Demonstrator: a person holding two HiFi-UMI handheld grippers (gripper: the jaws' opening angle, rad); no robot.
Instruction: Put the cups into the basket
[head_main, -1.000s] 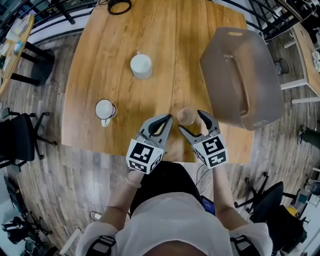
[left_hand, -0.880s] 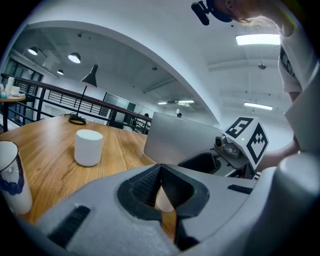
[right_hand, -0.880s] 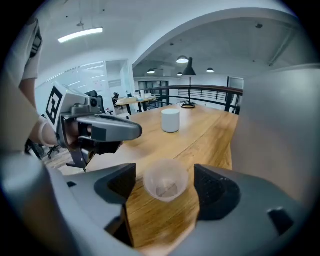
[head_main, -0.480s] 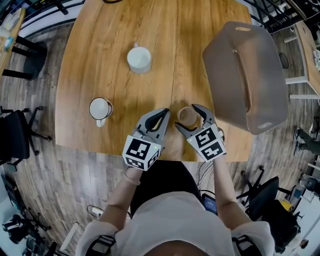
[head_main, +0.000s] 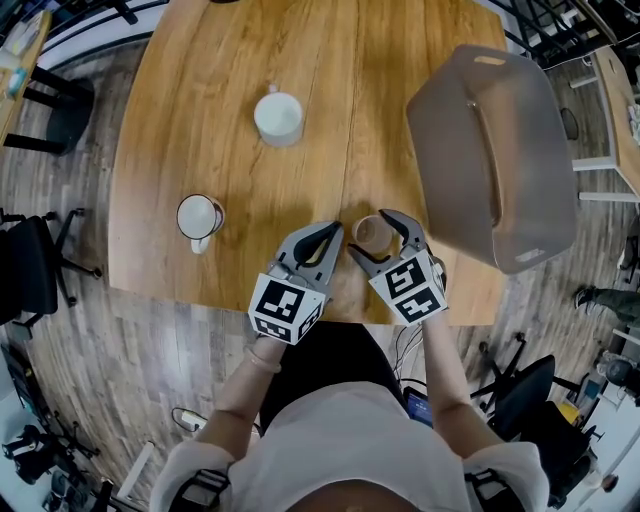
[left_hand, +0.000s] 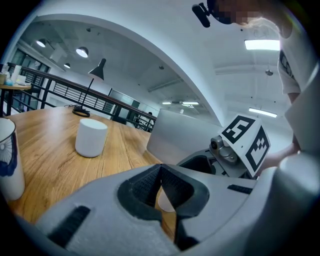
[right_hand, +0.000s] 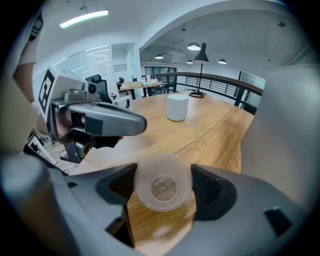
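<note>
While the left gripper (head_main: 336, 230) has its fingers pressed together at the tips with nothing between them, the right gripper (head_main: 371, 234) has its fingers spread around a clear cup (right_hand: 162, 187). That cup stands on the table (head_main: 230, 60) squarely between the two pads, one close at each side of its rim. Just beyond the outer right finger sits the grey basket (head_main: 520, 150), near the cup but apart from it. A white cup (head_main: 279, 118) stands well ahead of the left fingertips. A mug (head_main: 199, 216) sits off to the left of the left fingers, also on the table and apart from them.
</note>
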